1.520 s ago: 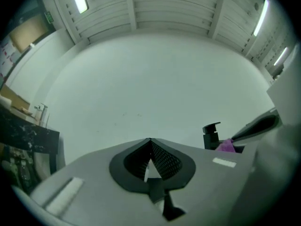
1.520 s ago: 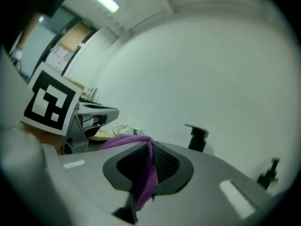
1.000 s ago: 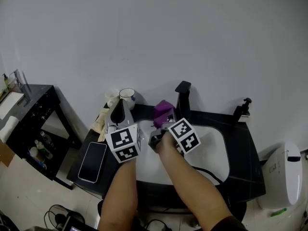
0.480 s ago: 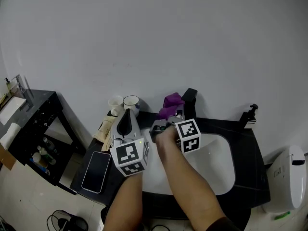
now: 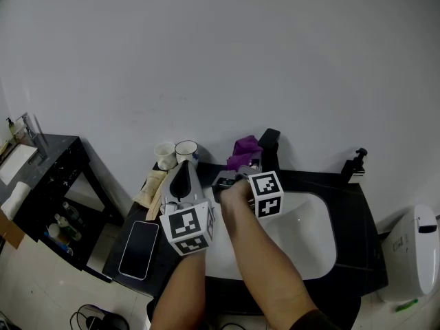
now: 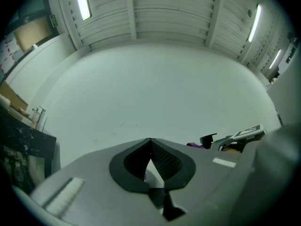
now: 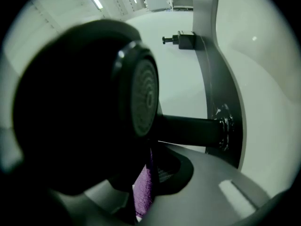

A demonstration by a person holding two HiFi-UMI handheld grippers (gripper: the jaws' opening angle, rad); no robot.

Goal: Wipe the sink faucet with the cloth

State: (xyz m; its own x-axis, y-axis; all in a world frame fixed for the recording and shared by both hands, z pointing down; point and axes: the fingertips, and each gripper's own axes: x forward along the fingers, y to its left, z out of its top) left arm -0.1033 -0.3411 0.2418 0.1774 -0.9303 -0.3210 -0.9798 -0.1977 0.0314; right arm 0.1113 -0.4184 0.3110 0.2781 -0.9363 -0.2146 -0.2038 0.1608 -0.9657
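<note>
The black faucet stands at the back rim of the white sink. My right gripper is shut on a purple cloth and presses it against the faucet's left side. In the right gripper view, the faucet's round spout head fills the frame just above the cloth pinched between the jaws. My left gripper hovers over the sink's left rim, apart from the faucet. Its jaws meet at the tip with nothing between them and point at the bare wall.
Two cups stand at the counter's back left, with a phone lying near the front left edge. A small black fixture is at the back right. A black side table stands left, and a white bin right.
My right gripper has carried the cloth up from over the sink's left rim to the faucet. The left gripper has shifted slightly toward me and stayed shut.
</note>
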